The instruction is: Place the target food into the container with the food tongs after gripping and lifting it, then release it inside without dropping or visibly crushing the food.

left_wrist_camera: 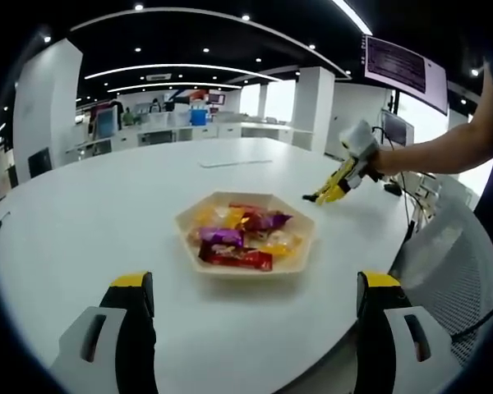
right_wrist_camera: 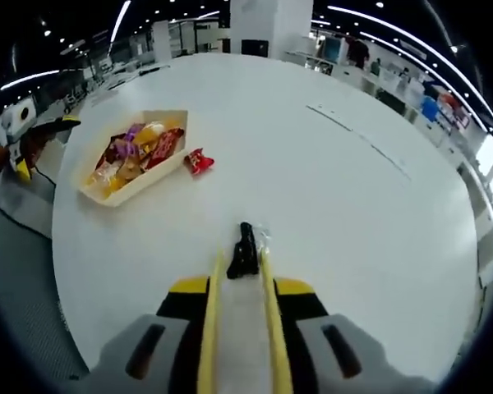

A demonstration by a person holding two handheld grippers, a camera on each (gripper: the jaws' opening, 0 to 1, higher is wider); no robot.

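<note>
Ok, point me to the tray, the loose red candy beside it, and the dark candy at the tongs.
tray (right_wrist_camera: pixel 93 194), right gripper view, near rim
red candy (right_wrist_camera: pixel 199 162), right gripper view, wrapper middle
dark candy (right_wrist_camera: pixel 245 250), right gripper view, middle

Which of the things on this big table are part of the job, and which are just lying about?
Part of the job:
- tongs held in the right gripper
- dark snack between the tong tips
- tray of wrapped sweets
- red sweet beside the tray

Lying about:
- mesh chair
- wall screen
- left gripper, open and idle

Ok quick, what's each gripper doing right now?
Left gripper: open, holding nothing, facing the tray.
Right gripper: shut on the tongs, tips at a dark wrapped candy.
</note>
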